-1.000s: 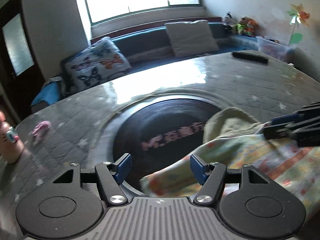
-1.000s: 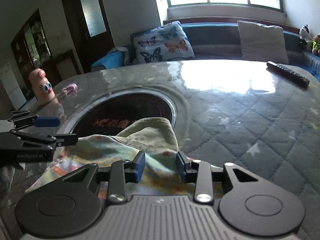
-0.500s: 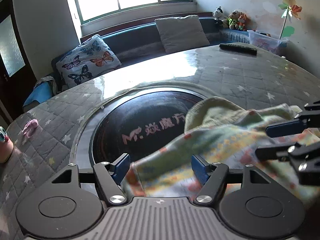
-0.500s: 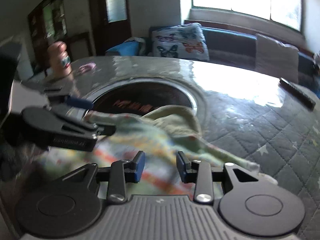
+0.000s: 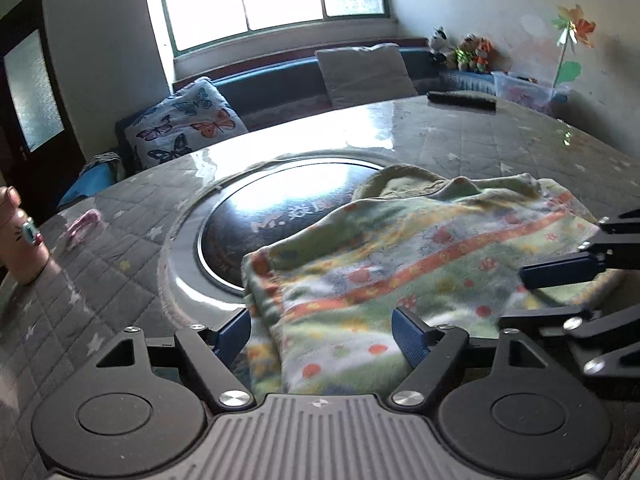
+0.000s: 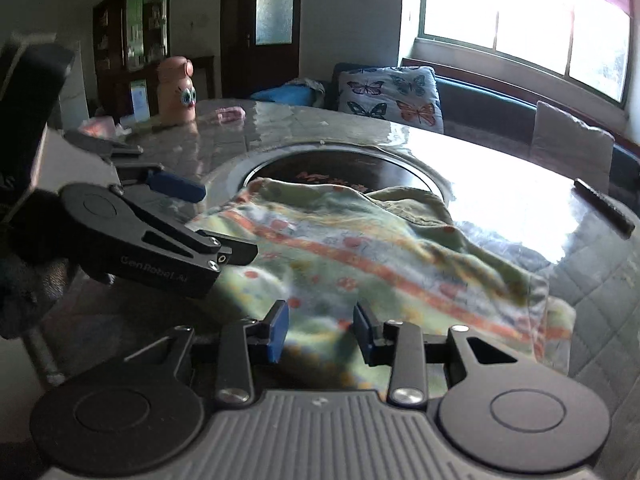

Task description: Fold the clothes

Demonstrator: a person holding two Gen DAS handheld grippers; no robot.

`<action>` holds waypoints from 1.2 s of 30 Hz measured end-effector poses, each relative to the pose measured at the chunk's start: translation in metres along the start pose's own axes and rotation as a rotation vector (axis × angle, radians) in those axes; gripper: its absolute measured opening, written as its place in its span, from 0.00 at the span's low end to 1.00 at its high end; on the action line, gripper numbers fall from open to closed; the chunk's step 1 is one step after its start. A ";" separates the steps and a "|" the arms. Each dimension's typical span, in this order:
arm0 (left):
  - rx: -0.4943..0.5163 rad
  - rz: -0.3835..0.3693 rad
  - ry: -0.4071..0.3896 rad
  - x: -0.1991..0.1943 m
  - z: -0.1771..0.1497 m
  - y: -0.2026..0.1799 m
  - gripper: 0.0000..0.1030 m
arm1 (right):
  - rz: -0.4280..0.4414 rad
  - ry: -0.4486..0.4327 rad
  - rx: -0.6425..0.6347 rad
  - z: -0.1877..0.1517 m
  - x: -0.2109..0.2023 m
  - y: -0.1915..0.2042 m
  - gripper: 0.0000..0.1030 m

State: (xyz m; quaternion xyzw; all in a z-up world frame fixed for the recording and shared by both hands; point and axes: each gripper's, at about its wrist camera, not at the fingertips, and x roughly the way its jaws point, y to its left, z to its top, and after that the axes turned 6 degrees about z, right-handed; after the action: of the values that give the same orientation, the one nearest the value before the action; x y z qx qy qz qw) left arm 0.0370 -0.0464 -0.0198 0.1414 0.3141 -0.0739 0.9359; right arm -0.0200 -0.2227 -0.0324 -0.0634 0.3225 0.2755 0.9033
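Your garment (image 5: pixel 404 256) lies flat ahead of both grippers.

It's pale green fleece with orange stripes and red dots, one edge over the dark round inset (image 5: pixel 264 220); your left gripper (image 5: pixel 322 330) and right gripper (image 6: pixel 320 328) sit spread, gripping nothing.

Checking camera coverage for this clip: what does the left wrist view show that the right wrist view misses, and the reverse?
Only the left wrist view shows the stuffed toys on the window seat, the paper pinwheel on the wall and a clear storage box. Only the right wrist view shows the dark cabinet behind the table. Both show the patterned garment partly over the round black hotplate, the butterfly pillow, the remote and the peach cartoon bottle.
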 end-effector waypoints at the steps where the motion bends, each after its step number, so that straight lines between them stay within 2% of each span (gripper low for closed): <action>1: -0.011 0.002 0.002 -0.001 -0.001 0.002 0.81 | -0.003 -0.010 0.021 -0.002 -0.005 -0.002 0.41; 6: -0.040 0.014 0.010 -0.005 -0.007 0.011 0.82 | -0.066 -0.023 0.118 -0.017 -0.027 -0.024 0.42; 12: -0.058 0.020 -0.002 -0.010 -0.013 0.022 0.89 | -0.125 0.010 0.214 -0.037 -0.047 -0.055 0.43; 14: -0.063 0.026 -0.024 -0.013 -0.011 0.024 0.99 | -0.136 -0.005 0.203 -0.032 -0.051 -0.060 0.52; 16: -0.070 0.028 -0.057 -0.016 -0.007 0.025 1.00 | -0.141 -0.034 0.188 -0.022 -0.052 -0.066 0.62; 20: -0.098 0.042 -0.096 -0.016 0.006 0.028 1.00 | -0.150 -0.062 0.166 0.001 -0.035 -0.081 0.64; 23: -0.118 0.074 -0.115 -0.013 0.015 0.031 1.00 | -0.142 -0.047 0.173 0.014 -0.013 -0.095 0.65; 29: -0.125 0.129 -0.054 0.009 0.027 0.035 1.00 | -0.155 0.008 0.234 0.020 0.023 -0.122 0.65; 32: -0.146 0.145 0.000 0.023 0.030 0.041 1.00 | -0.169 0.006 0.234 0.017 0.026 -0.126 0.70; 34: -0.182 0.140 0.040 0.033 0.030 0.047 1.00 | -0.170 -0.019 0.222 0.018 0.020 -0.121 0.85; 36: -0.211 0.131 0.073 0.042 0.030 0.053 1.00 | -0.174 -0.046 0.204 0.019 0.013 -0.114 0.93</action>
State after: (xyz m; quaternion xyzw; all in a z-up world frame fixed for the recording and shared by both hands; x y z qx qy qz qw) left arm 0.0992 -0.0072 -0.0107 0.0649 0.3443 0.0261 0.9363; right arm 0.0603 -0.3066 -0.0328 0.0074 0.3215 0.1635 0.9327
